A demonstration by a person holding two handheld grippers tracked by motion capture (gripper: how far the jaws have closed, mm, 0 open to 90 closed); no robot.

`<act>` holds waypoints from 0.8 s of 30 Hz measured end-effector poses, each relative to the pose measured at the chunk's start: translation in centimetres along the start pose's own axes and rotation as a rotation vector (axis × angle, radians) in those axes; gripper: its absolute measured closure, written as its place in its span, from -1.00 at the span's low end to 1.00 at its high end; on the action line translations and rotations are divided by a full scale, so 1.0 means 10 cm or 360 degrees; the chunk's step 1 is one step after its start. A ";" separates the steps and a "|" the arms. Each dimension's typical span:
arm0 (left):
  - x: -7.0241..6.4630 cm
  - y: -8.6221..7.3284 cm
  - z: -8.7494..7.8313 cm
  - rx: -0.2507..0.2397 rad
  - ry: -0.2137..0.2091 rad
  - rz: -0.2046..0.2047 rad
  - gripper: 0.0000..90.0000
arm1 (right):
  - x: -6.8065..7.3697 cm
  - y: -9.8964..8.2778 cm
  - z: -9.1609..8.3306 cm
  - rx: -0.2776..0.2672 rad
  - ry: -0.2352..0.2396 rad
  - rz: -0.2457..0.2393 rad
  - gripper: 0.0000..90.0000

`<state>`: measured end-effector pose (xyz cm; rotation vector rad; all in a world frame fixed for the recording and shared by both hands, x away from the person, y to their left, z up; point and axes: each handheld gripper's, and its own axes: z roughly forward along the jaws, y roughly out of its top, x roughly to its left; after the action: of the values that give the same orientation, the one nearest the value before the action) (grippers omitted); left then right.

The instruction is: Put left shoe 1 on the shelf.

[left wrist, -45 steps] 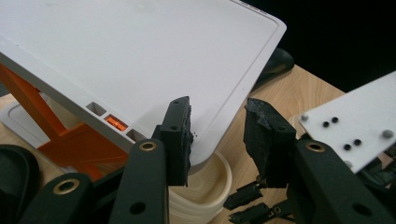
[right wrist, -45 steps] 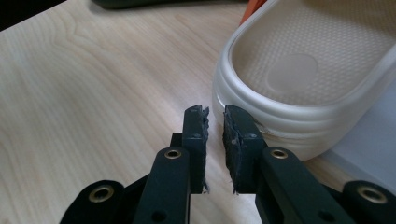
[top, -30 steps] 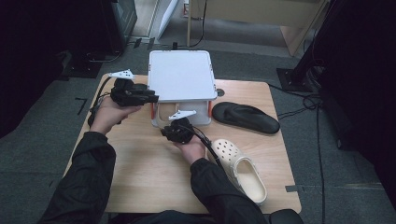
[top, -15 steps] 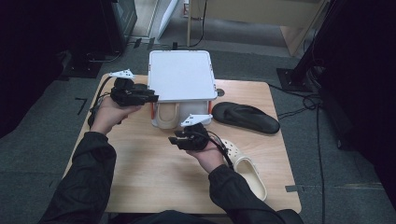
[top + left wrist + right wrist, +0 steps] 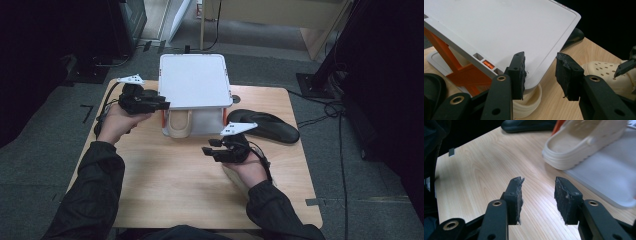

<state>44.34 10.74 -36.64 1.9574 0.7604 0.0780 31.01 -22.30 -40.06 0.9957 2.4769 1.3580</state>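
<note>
Toward the table's (image 5: 165, 185) far edge, high view: white rack (image 5: 192, 82), lid-like top on orange struts, sheltering a cream clog (image 5: 179, 123), mostly hidden. Left gripper (image 5: 162, 106) at the rack's left corner; right gripper (image 5: 209, 151) mid-table, jaws apart, empty. Black insole (image 5: 265, 126) near right edge.

Left gripper view: rack top's corner (image 5: 534, 82) between parted jaws; contact unclear. Second clog (image 5: 609, 75) partly cut off.

Right gripper view: jaws, having just been opening, hold nothing; clog (image 5: 579, 142) blurred on the rack's base.

Looks like a lab or test room: grey carpet floor (image 5: 45, 165) around the wooden table (image 5: 165, 185), cables (image 5: 325, 115) trailing beside it.
</note>
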 end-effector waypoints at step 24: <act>-0.02 0.01 0.01 0.0009 0.0010 0.0016 0.34 | -0.41 -0.62 -0.76 -0.0023 -0.0179 0.0100 0.24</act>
<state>44.27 10.52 -36.54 1.9674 0.7555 0.0884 27.94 -32.42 -41.30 1.1231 2.3701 1.2976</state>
